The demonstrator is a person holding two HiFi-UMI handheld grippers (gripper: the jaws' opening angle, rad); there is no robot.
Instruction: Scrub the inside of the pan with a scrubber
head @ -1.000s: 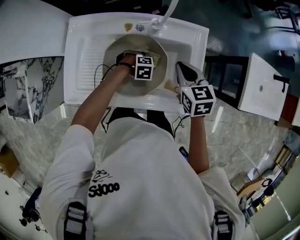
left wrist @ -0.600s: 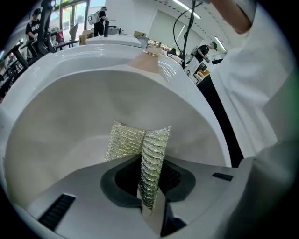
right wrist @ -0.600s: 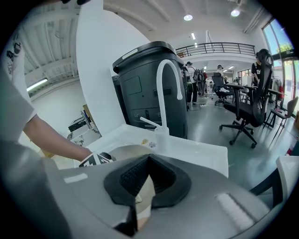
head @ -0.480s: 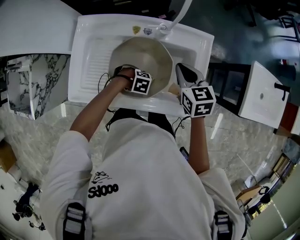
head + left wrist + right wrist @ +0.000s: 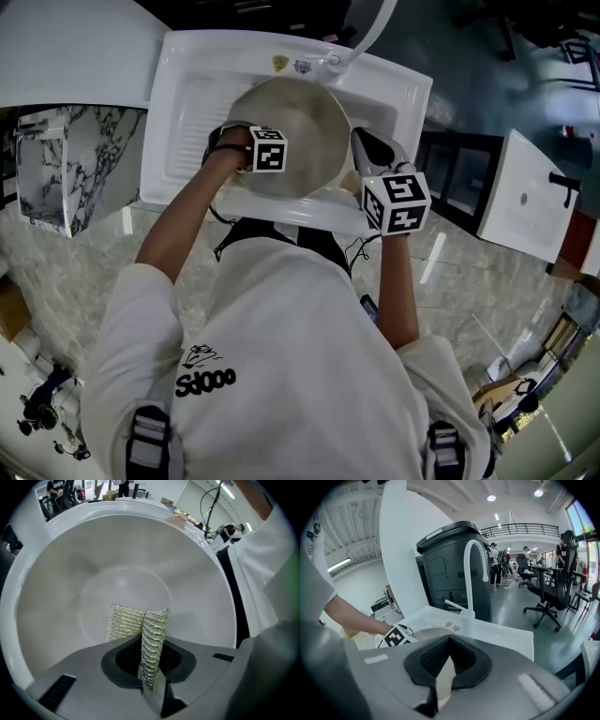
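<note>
A pale round pan [image 5: 305, 127] sits in the white sink [image 5: 187, 103], its bare inside [image 5: 126, 573] filling the left gripper view. My left gripper [image 5: 151, 670] is shut on a folded silvery mesh scrubber [image 5: 140, 627], whose free end lies against the pan's bottom. From the head view its marker cube [image 5: 269, 150] hangs over the pan's left side. My right gripper [image 5: 367, 145] is at the pan's right rim, shut on a beige handle [image 5: 440, 681]. Beyond its jaws I see the pan's rim [image 5: 429, 632].
A white curved faucet [image 5: 471, 573] rises at the sink's back edge [image 5: 497, 630]. A drainboard [image 5: 192, 122] lies left of the basin. A dark bin [image 5: 454, 569] stands behind. A marble counter [image 5: 84, 272] surrounds the sink, with another white basin [image 5: 525, 187] at the right.
My left gripper has slid with the scrubber from the pan's middle toward its left side. The right gripper has stayed at the handle.
</note>
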